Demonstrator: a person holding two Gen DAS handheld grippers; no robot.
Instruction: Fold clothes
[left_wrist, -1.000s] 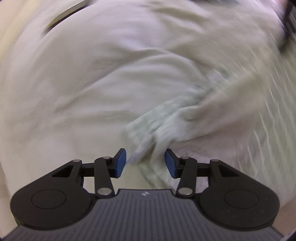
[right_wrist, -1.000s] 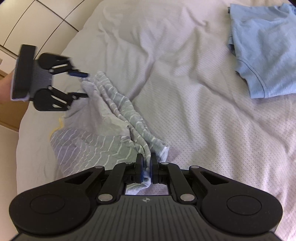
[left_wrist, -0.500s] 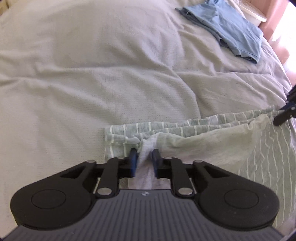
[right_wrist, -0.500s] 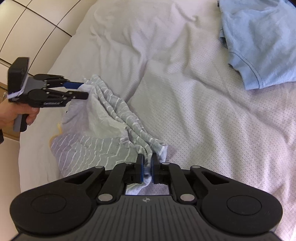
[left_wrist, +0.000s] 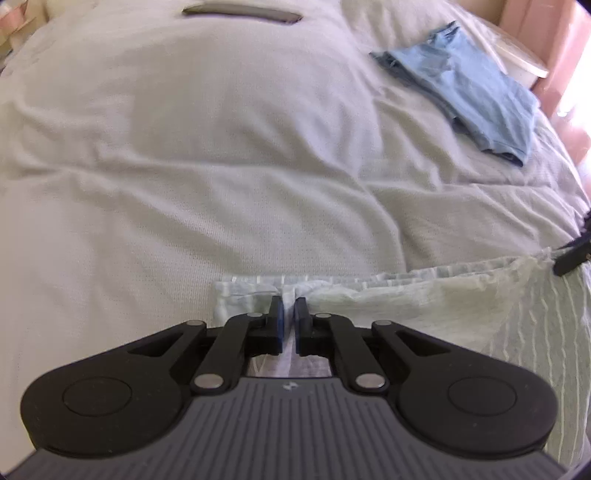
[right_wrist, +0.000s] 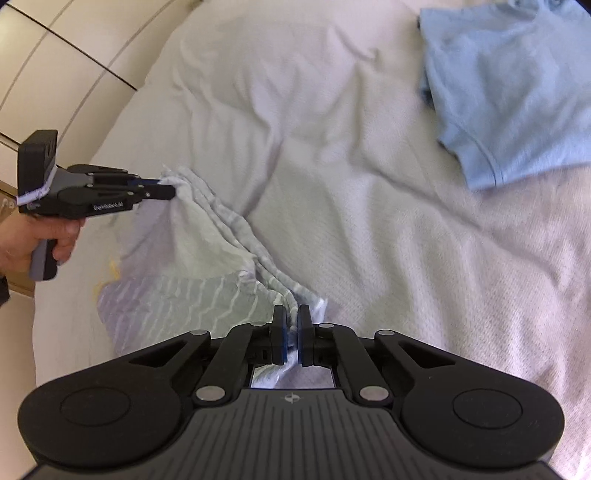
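Striped garment (right_wrist: 207, 254), pale green with thin white lines, now hangs between your two tongs as a stretched band along the near edge of the bed (left_wrist: 192, 155). A second ago your left tongs (left_wrist: 289, 325) were spread wide and sweeping in through a blur; half a second ago they had closed on the cloth, and now they are pressed together on a bunched corner of the garment, with fabric showing between the blue pads (left_wrist: 279, 325). Seen from the right wrist camera, the left tongs (right_wrist: 162, 189) have lifted that corner up off the bedspread, so the top edge runs taut and gathered down to your right tongs (right_wrist: 291, 334), which stay pinched on the opposite corner as they were throughout.

What that means: you have both ends of one edge in hand, and the pick-up step looks finished. The body of the garment sags below the held edge and lies partly crumpled on the bed, with its lighter inner side showing near the middle, so it is not yet flat enough to fold cleanly. My judgement is that the next move calls for drawing the two corners apart and shaking or dragging the cloth smooth before laying it down.

The light blue T-shirt (right_wrist: 506, 85) lies well apart at the far side of the bed, already laid in a rough fold
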